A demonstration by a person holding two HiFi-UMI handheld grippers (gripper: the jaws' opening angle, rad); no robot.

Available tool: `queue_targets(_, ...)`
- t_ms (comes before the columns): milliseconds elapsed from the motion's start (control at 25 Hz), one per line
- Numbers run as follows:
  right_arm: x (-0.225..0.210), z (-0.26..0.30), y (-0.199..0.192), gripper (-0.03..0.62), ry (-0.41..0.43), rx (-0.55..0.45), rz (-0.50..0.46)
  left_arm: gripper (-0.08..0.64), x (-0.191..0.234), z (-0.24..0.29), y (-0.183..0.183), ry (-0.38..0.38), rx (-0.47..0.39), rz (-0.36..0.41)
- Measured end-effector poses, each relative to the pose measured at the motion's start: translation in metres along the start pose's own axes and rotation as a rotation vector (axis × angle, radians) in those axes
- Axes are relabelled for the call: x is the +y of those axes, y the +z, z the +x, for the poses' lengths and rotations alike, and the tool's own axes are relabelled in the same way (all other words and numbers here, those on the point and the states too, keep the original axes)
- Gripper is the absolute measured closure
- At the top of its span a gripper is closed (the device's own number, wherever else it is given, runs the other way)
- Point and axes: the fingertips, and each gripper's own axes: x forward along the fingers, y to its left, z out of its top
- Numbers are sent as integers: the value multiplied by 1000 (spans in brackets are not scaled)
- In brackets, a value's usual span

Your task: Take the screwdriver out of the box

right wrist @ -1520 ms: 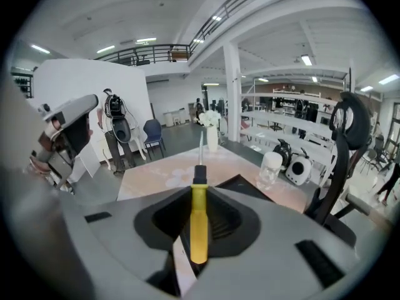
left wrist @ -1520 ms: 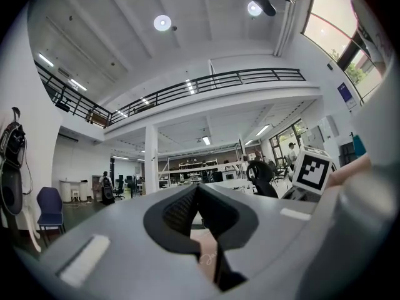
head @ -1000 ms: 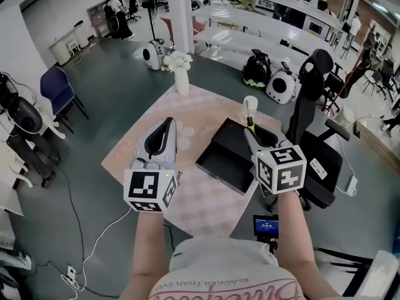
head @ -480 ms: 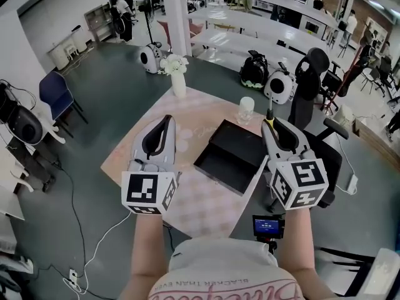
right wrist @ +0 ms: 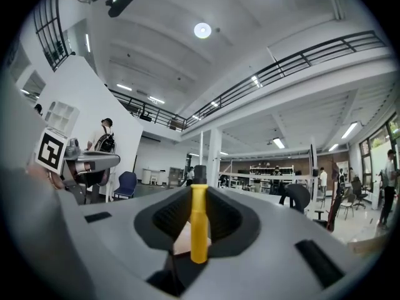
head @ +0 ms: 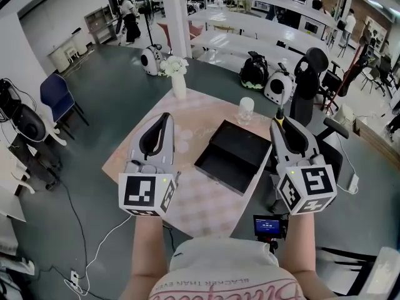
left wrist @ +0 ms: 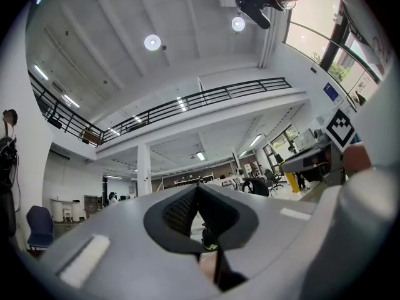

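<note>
Right gripper (right wrist: 199, 195): jaws clamped on yellow-handled screwdriver (right wrist: 198, 227), raised clear of open black box (head: 232, 154), to its right. Left gripper (left wrist: 199, 191): jaws together, nothing held.

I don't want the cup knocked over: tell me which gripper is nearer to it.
Right. The right gripper, holding the screwdriver, is just right of the cup; the left gripper is well off to its left.

Pink-checked table (head: 199, 210): open black box (head: 234, 152) centre, cup (head: 246, 110) behind, flower vase (head: 179, 83) far corner.
</note>
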Motion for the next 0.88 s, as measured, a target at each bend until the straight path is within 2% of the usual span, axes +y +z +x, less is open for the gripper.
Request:
queue_targets(280, -2, -2, -1, 511, -5, 4, -5, 549, 2, -2, 1, 10, 6, 2)
queue_targets(880, 12, -4, 11, 511, 35, -24, -80, 549, 8, -5, 0, 14, 6, -1)
